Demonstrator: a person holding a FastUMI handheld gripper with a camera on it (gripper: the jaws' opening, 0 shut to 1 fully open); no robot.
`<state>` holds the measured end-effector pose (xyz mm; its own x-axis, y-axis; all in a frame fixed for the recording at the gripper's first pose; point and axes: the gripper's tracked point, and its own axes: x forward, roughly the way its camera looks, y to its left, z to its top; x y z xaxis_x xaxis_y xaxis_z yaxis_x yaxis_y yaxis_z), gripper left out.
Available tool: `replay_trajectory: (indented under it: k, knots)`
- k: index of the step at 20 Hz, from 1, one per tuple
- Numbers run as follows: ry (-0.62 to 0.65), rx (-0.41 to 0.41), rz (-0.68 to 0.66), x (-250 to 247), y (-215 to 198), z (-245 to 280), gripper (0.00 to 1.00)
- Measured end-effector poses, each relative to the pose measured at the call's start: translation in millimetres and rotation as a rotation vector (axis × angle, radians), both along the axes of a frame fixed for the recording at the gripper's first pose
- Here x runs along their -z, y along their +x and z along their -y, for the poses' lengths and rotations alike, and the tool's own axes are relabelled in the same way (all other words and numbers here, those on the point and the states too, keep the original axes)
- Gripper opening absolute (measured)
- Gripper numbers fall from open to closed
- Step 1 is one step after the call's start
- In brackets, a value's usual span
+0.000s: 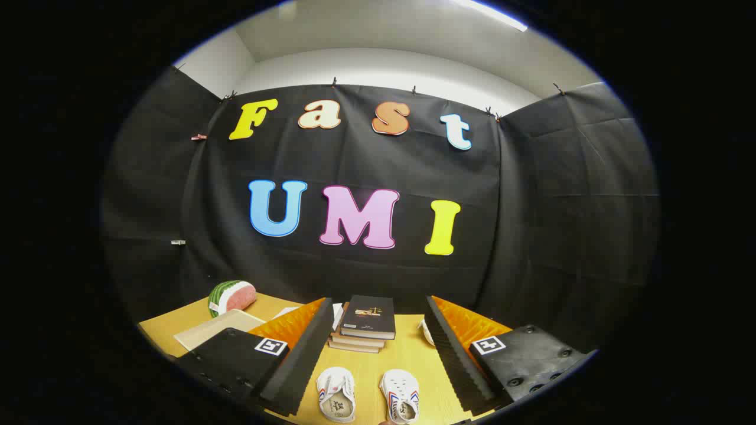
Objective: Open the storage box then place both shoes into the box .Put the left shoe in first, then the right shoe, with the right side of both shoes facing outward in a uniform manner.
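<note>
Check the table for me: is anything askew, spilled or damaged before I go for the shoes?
Nothing spilled or damaged. The two shoes sit upright, side by side, between the open gripper fingers. Beyond them the stack of books is slightly uneven, its top book skewed. A watermelon slice lies behind the left finger.

My gripper (378,354) holds its jaws wide apart above the table (407,354). Two shoes (336,394) lie between them; beyond the shoes, stacked books (365,324); left of the books, a watermelon slice (231,297).
</note>
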<state>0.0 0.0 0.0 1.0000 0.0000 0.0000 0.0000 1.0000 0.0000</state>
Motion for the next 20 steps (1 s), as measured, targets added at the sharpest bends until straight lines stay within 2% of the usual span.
replay_trajectory:
  k: [4,7,11,20]
  knots:
    - [0.048,0.022,-0.013,5.7,1.6,1.6,0.97]
    - [0.066,0.070,-0.024,10.1,0.9,11.8,0.97]
    - [0.064,0.099,-0.038,14.7,0.5,18.2,0.97]
    - [0.094,0.079,-0.051,0.6,-1.3,-11.6,0.97]
